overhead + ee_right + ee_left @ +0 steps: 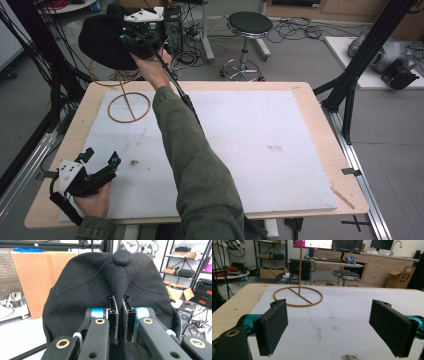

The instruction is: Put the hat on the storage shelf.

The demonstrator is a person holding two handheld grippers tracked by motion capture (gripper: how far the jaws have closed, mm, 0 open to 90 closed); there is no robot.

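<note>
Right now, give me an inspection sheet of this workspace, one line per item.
Surface: wooden table under a white sheet with dark smudges.
Job's things: black cap held up past the far left corner; wire stand with ring base and upright rod.
Clutter: nothing seen.
Grippers: right gripper shut on a fold of the cap; left gripper open, holding nothing, near the front left corner.
Cables: black cable along the right forearm; more on the floor.
Surroundings: stool, cardboard boxes, desks, monitors.
</note>
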